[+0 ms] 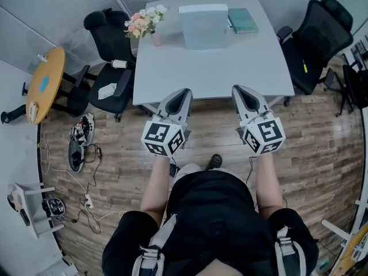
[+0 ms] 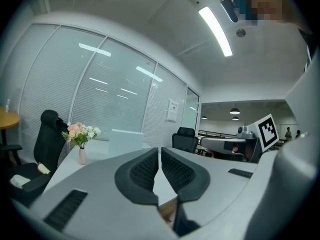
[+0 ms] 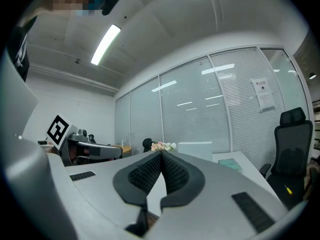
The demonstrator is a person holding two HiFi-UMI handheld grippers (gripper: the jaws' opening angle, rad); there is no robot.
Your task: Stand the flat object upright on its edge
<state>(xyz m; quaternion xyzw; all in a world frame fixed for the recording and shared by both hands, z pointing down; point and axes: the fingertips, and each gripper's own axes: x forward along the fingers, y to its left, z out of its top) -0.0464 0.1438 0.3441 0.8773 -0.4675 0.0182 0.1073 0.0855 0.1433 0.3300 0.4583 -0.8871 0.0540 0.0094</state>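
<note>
Thin teal book seen lying flat at far side of white rectangular table, beside pale upright box. Left gripper, right gripper held at near edge, jaws together, nothing gripped. Approach judged in hand; long reach needed, jaws parted round book edge

Wood-plank floor. White worktop far, left chair and right chair black. Round wooden table far left. Blinded glass partitions; ceiling strip light.

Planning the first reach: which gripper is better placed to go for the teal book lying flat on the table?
Right, probably. The teal book lies flat at the far right of the table, nearer the right gripper; the left gripper would have to reach across. Both are shut and empty.
</note>
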